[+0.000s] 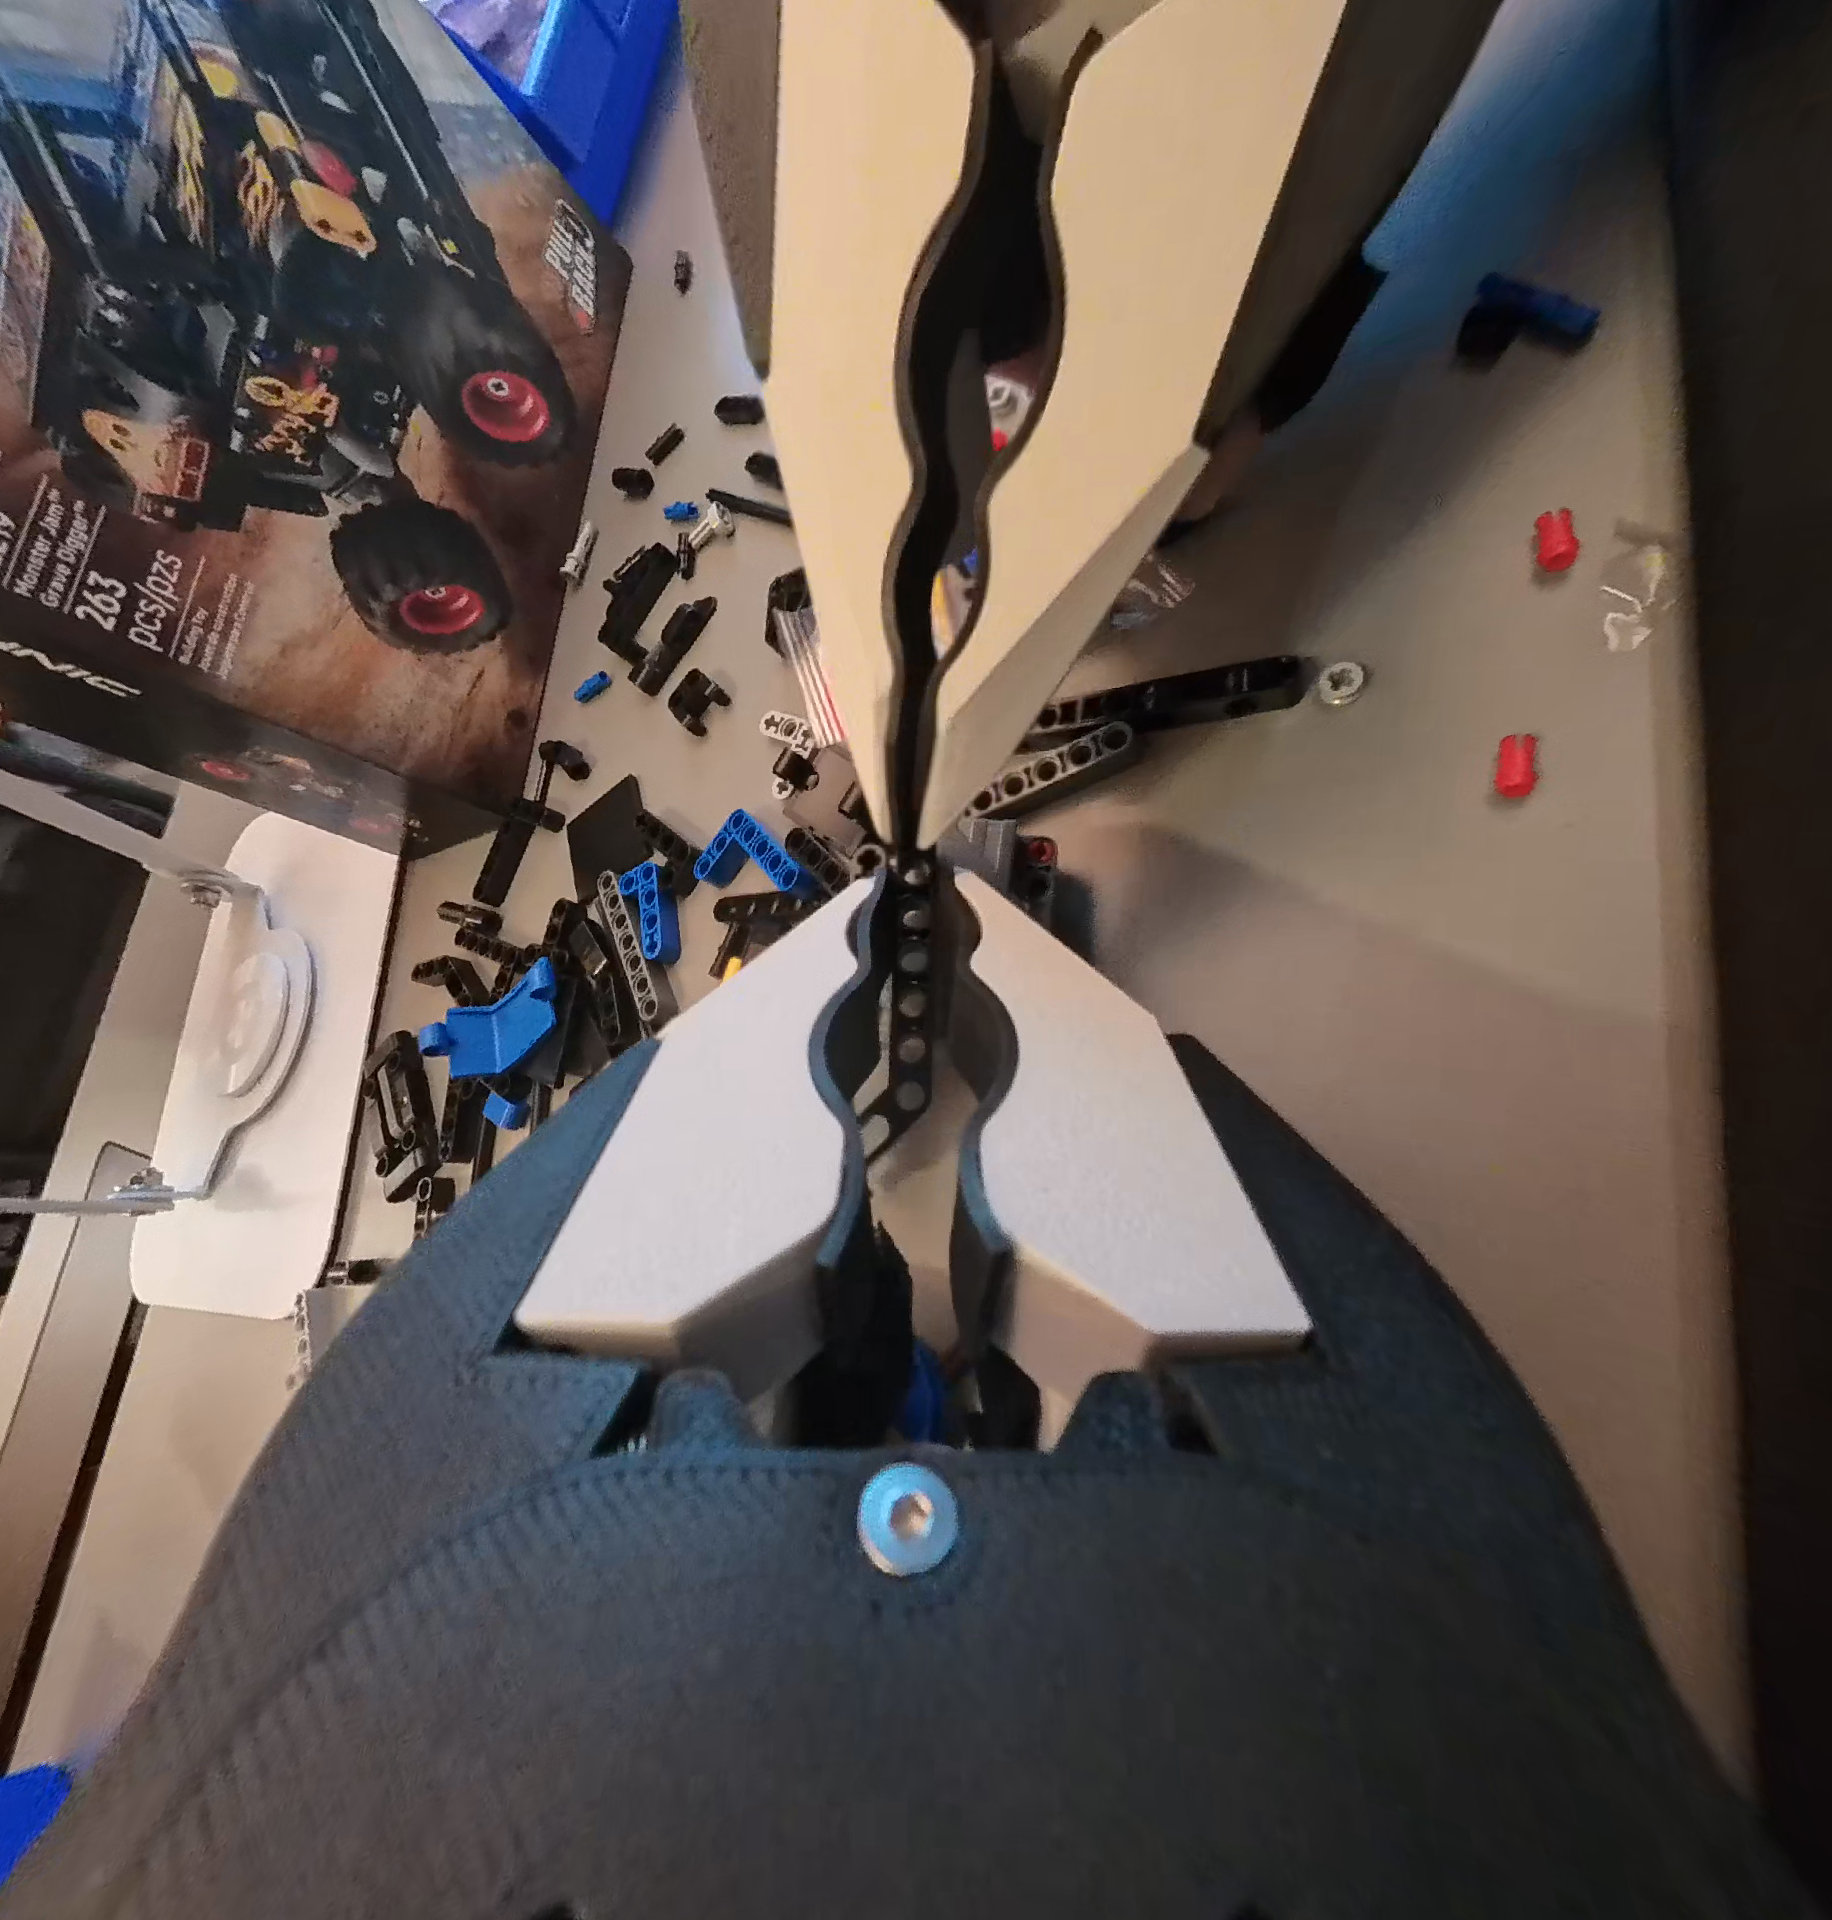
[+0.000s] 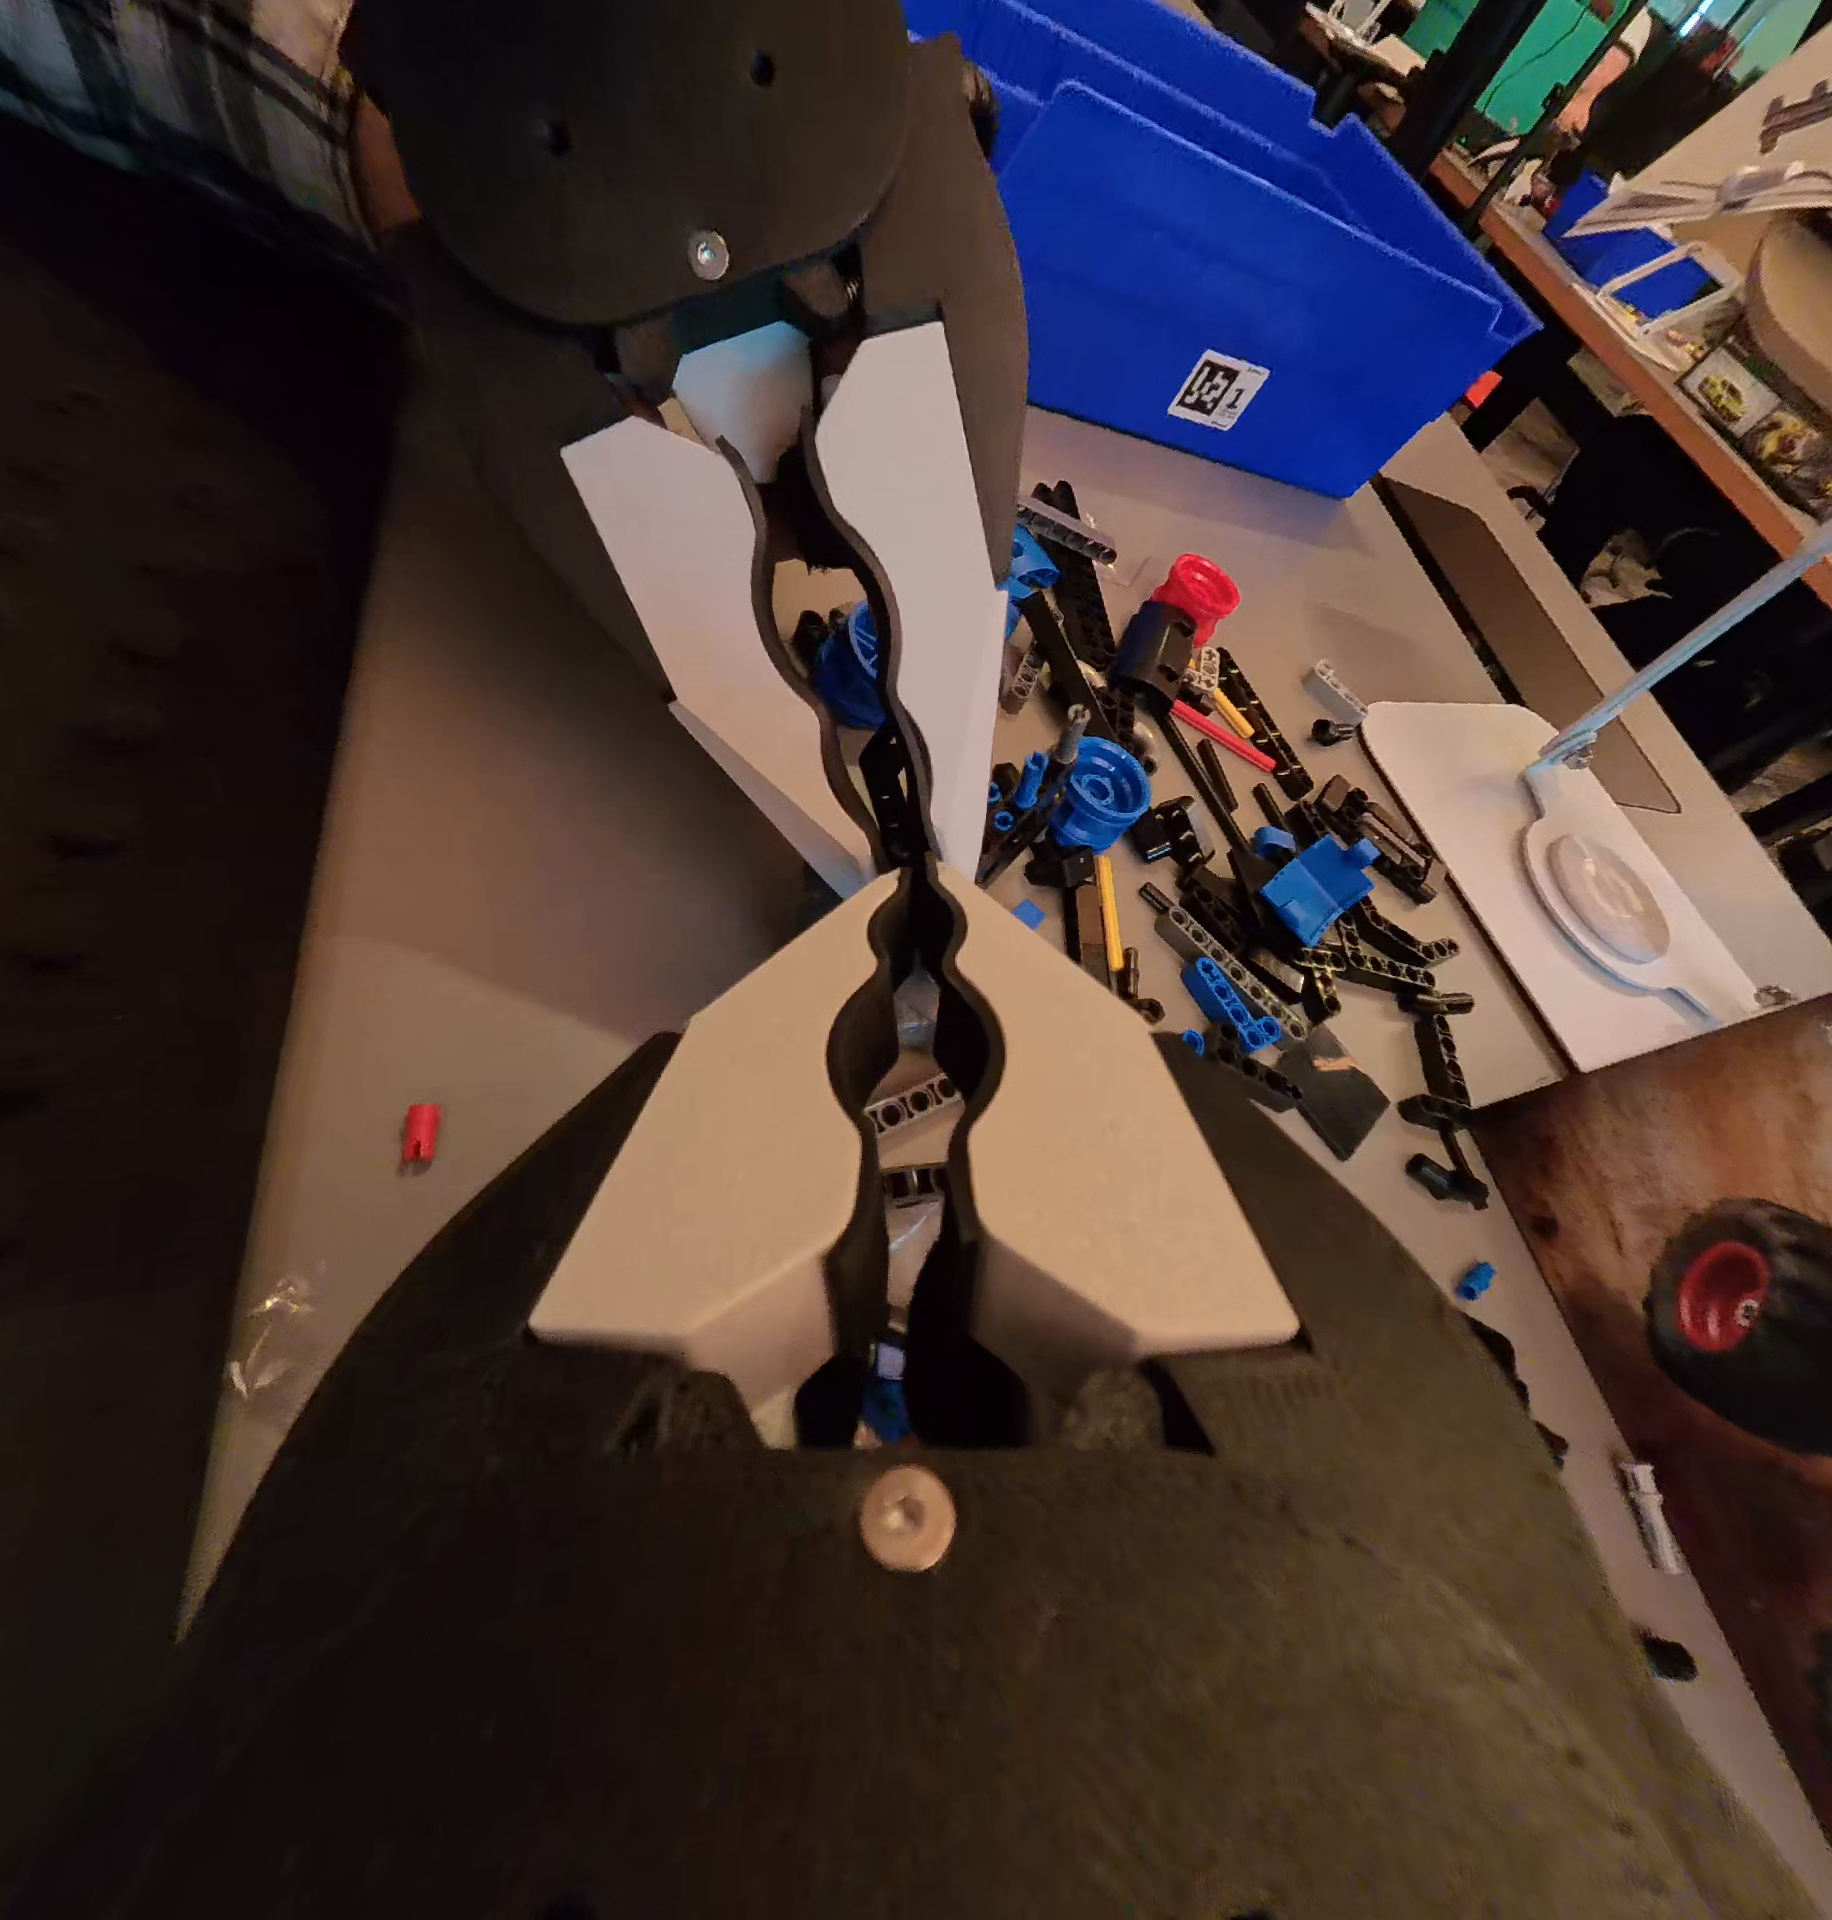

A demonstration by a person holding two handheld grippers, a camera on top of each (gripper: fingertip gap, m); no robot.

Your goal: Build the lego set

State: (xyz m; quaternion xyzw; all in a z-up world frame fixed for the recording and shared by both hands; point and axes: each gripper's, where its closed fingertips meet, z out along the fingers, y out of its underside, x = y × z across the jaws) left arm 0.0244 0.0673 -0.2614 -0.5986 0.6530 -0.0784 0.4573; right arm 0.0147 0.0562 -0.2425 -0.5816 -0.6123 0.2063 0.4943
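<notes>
A: Item one?
B: Black holed beam (image 1: 910, 997), long, thin, a row of round holes, bent near one end. Held above the grey table (image 1: 1411, 1039), between the two grippers.
A: Grip?
B: Left gripper (image 1: 914, 883) fingers narrow, clamped on the beam. Right gripper (image 2: 917, 883) fingers nearly together, tips meeting the beam's far end; whether they pinch it, I cannot tell.
A: Other stock?
B: Loose pile of black and blue parts (image 1: 579, 966) on the table, two red pins (image 1: 1554, 540) apart, the set's box (image 1: 247, 416) beside.
</notes>
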